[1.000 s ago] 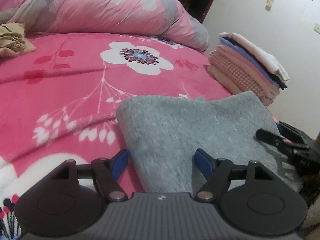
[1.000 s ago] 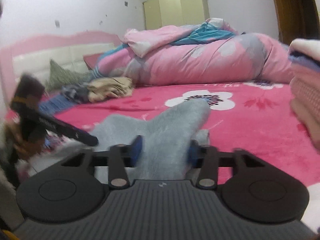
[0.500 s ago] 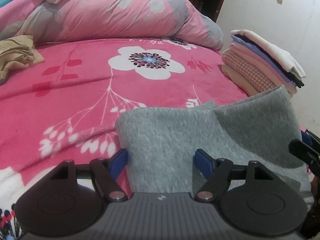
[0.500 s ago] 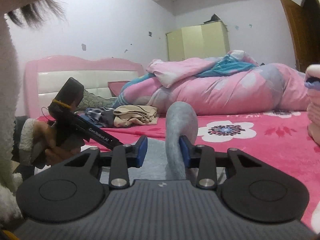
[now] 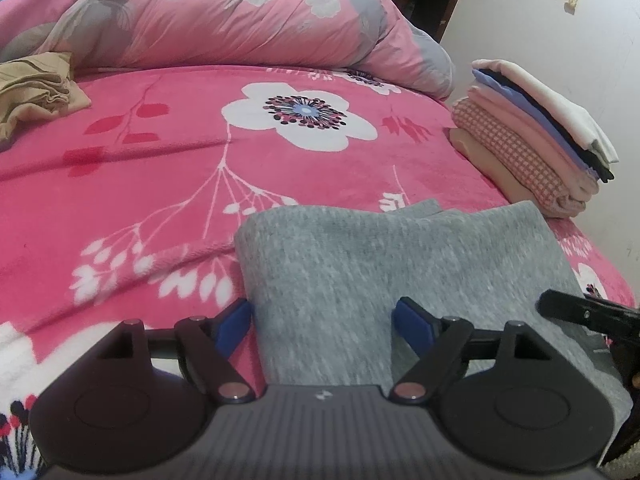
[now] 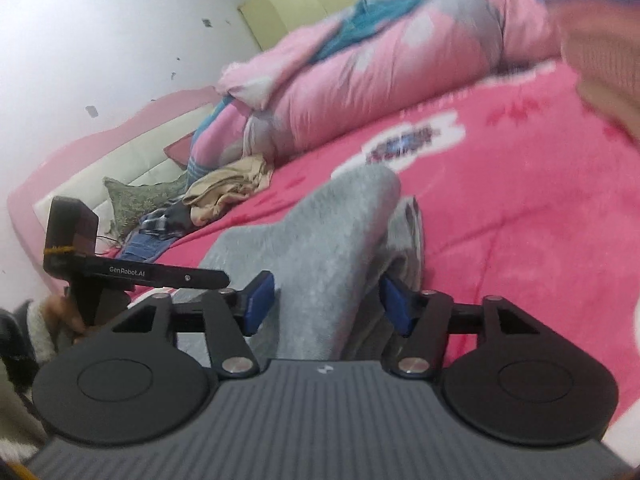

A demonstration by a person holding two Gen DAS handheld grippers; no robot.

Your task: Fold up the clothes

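A folded grey garment [image 5: 384, 264] lies on the pink flowered bed [image 5: 200, 152] near its front edge. My left gripper [image 5: 322, 322] is open, its blue pads on either side of the garment's near edge. My right gripper [image 6: 326, 300] is open too, with a raised hump of the same grey garment [image 6: 340, 232] between its pads. The right gripper's arm shows at the right edge of the left wrist view [image 5: 588, 312]. The left gripper shows at the left of the right wrist view [image 6: 120, 272].
A stack of folded clothes [image 5: 532, 140] sits at the bed's right edge. A pink duvet [image 5: 240, 20] is heaped at the back. A crumpled tan garment [image 5: 36, 88] and other loose clothes [image 6: 160, 224] lie at the left near the headboard [image 6: 100, 152].
The right gripper's jaws have opened wider and it has dropped and tilted. The lifted grey flap has come down flatter onto the garment. The left gripper has stayed in place.
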